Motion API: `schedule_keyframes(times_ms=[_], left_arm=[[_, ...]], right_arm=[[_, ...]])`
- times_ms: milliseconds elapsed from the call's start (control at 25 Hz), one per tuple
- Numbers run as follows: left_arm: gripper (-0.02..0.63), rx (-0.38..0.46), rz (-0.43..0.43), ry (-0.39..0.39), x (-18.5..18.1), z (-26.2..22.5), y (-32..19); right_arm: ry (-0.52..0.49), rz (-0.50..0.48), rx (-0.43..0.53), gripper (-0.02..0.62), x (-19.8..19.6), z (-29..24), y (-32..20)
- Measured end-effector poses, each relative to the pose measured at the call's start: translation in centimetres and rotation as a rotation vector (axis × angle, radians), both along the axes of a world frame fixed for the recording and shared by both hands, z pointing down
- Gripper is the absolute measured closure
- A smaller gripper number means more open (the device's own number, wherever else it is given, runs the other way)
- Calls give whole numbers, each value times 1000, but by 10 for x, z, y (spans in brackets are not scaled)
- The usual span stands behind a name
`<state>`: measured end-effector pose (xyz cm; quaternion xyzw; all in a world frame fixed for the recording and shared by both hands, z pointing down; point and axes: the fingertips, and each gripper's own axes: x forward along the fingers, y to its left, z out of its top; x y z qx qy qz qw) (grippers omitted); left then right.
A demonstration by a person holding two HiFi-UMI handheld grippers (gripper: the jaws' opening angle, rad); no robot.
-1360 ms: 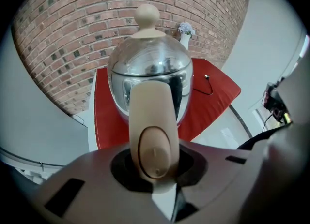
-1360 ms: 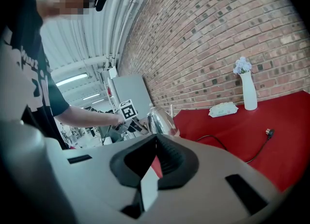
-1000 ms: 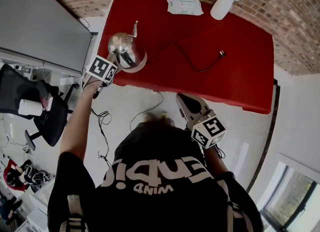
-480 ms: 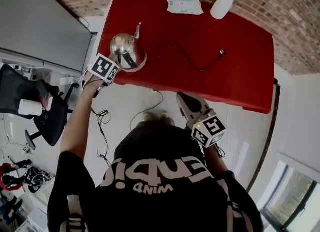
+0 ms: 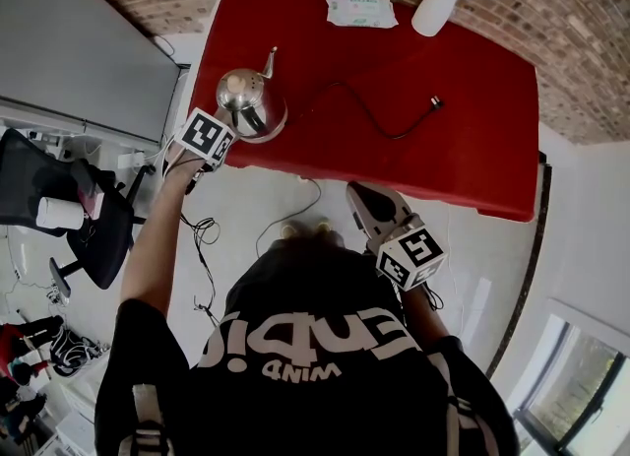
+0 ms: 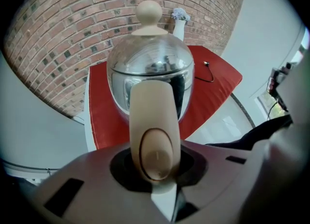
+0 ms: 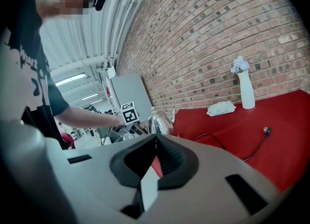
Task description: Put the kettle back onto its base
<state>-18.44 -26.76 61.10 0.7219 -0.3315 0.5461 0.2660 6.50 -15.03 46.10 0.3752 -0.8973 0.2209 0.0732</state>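
Foreground: right gripper hung short of the table, jaws together, empty.
Grip: left gripper clenched the handle.
Placement: kettle apparently sat on its base, at the left near corner.
Remaining: likely only release.

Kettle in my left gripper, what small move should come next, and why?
Probably open the left gripper and let go of the handle. The kettle looks upright over its base at the table corner, with the cord running out from under it. Whether it is fully seated I cannot tell.
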Motion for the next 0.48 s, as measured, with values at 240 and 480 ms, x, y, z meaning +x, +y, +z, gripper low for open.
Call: schedule_keyframes(times_ms=[240, 480], left_arm=[[535, 3, -6, 10, 0, 1, 1], [534, 25, 3, 16, 0, 1, 2]], right_arm=[[2, -3, -3, 572, 0, 0, 1], [0, -4, 0, 572, 1, 0, 4]])
